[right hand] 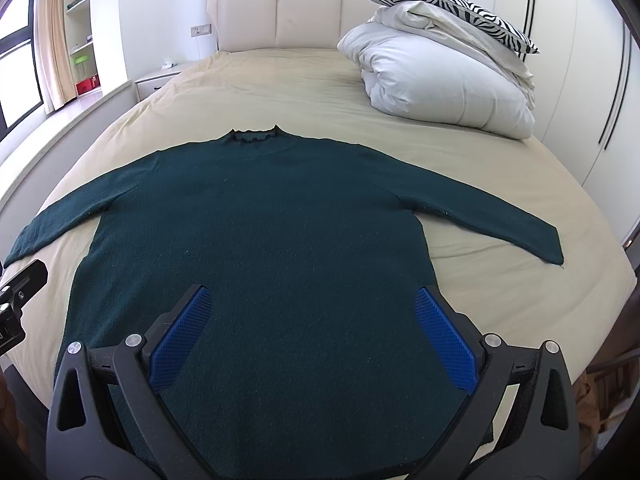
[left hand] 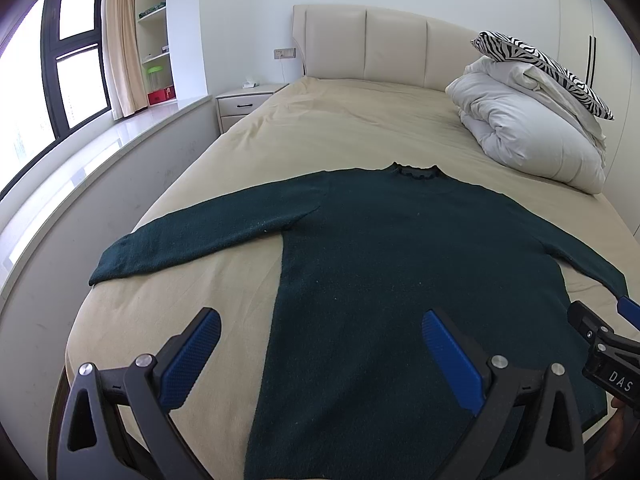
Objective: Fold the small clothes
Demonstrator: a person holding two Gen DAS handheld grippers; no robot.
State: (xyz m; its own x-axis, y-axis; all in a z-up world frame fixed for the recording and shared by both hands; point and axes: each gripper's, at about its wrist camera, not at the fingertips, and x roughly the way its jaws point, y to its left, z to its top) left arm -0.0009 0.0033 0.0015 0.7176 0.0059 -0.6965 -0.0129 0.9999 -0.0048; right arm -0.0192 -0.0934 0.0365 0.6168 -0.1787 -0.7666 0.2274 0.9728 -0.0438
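A dark green sweater (left hand: pixel 380 264) (right hand: pixel 260 232) lies flat on the beige bed sheet (left hand: pixel 320 132) (right hand: pixel 280 88), collar toward the headboard and both sleeves spread out to the sides. My left gripper (left hand: pixel 320 328) hangs open above the sweater's lower left part, nothing between its blue pads. My right gripper (right hand: pixel 312 308) is open above the lower middle of the sweater, also holding nothing. The right gripper shows at the right edge of the left wrist view (left hand: pixel 608 344), and the left gripper's body pokes into the right wrist view at the left edge (right hand: pixel 16 300).
A folded white duvet (left hand: pixel 532 128) (right hand: pixel 440 76) with a zebra-print pillow (left hand: pixel 548 68) (right hand: pixel 444 4) sits at the bed's far right. A nightstand (left hand: pixel 248 100) and a window ledge (left hand: pixel 100 152) run along the left. Wardrobe doors (right hand: pixel 580 80) stand on the right.
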